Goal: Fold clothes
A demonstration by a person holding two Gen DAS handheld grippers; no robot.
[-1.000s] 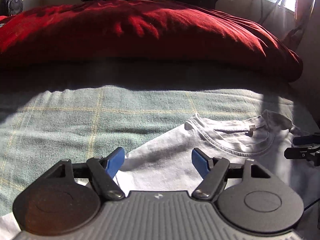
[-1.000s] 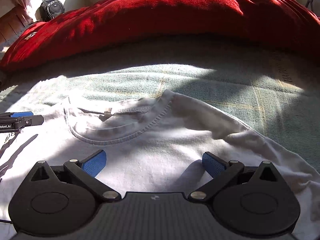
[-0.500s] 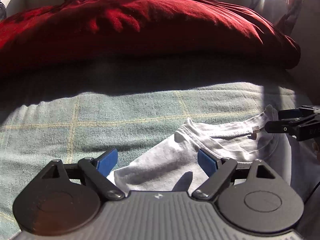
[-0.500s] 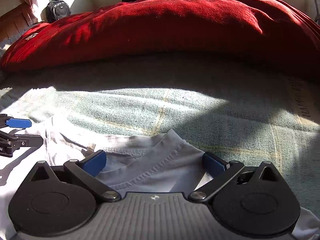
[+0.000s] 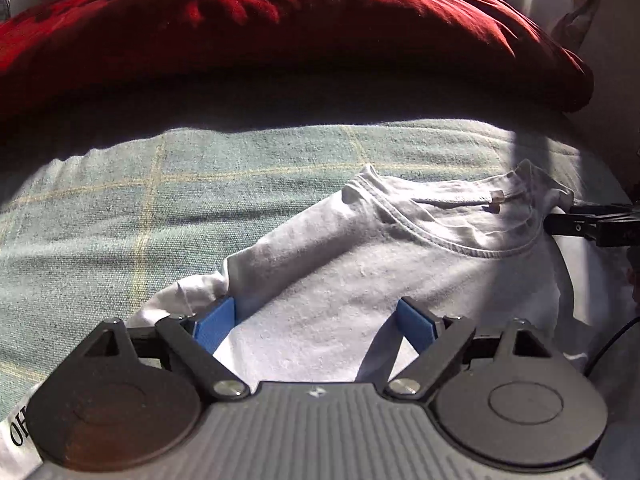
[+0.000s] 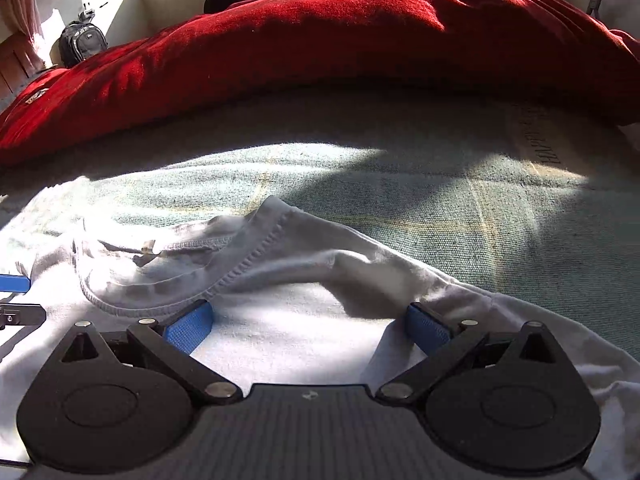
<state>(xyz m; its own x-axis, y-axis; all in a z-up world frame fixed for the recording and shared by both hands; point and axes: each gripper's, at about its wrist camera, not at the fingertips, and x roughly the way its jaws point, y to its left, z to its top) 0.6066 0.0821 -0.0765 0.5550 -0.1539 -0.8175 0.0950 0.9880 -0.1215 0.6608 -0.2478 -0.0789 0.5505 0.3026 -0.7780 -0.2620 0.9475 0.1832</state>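
Observation:
A white T-shirt lies on a pale green checked blanket, collar toward the far side. My left gripper is open just above the shirt's left shoulder, its blue pads wide apart. In the right wrist view the same T-shirt shows its collar at left and a rumpled shoulder. My right gripper is open over that shoulder with nothing between the pads. The right gripper's tip shows at the left view's right edge.
A big red duvet is heaped across the far side of the bed, also seen as the duvet in the right view. A dark backpack stands by the wall at far left. Blanket stretches right of the shirt.
Both grippers have pulled back toward the near side over the shirt, so more white cloth lies ahead of them. The collar sits farther off than half a second ago. Both stay open.

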